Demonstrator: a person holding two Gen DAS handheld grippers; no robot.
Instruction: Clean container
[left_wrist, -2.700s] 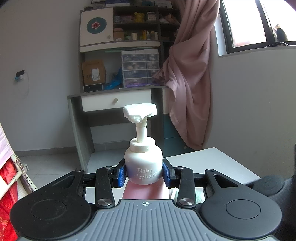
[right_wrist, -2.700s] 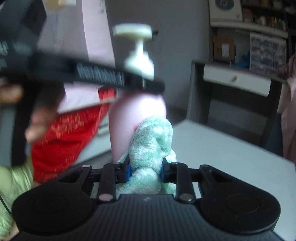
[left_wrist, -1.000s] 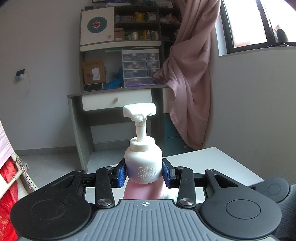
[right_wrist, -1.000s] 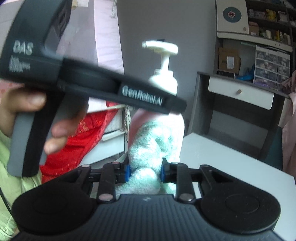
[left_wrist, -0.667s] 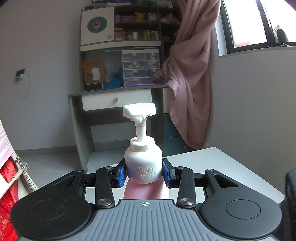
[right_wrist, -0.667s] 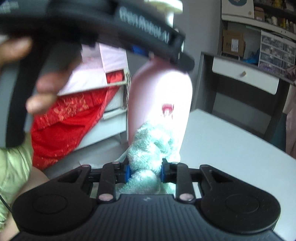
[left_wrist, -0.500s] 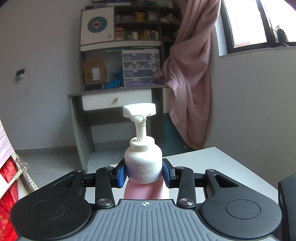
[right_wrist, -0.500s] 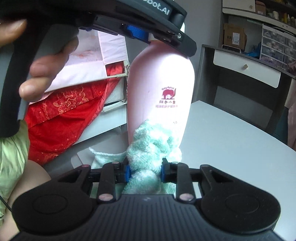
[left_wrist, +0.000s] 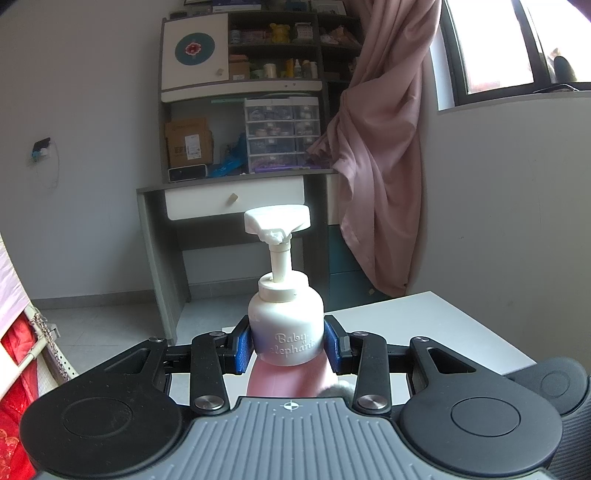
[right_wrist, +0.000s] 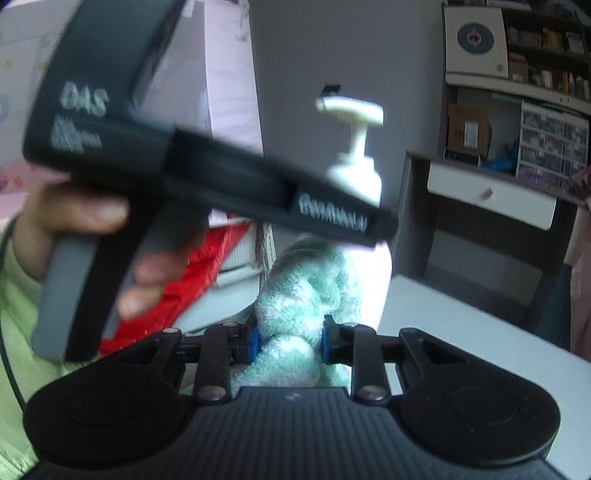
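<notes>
My left gripper (left_wrist: 286, 343) is shut on the white neck of a pink pump bottle (left_wrist: 284, 325), held upright above a white table (left_wrist: 424, 325). The bottle's white pump head points up. In the right wrist view the same bottle (right_wrist: 356, 177) stands behind the left gripper's black body (right_wrist: 221, 184). My right gripper (right_wrist: 288, 341) is shut on a bunched green-and-white towel (right_wrist: 306, 291), which presses against the bottle's pink side just below the left gripper. A bit of the towel shows in the left wrist view (left_wrist: 338, 387).
A grey desk with a white drawer (left_wrist: 232, 199) and cluttered shelves stands beyond the table. A pink curtain (left_wrist: 376, 166) hangs on the right by a window. Red fabric (right_wrist: 192, 266) and a person's hand (right_wrist: 74, 218) are at the left.
The towel in my right gripper has slid up the bottle's side, from its lower part to just under the left gripper. The left gripper and bottle have stayed still.
</notes>
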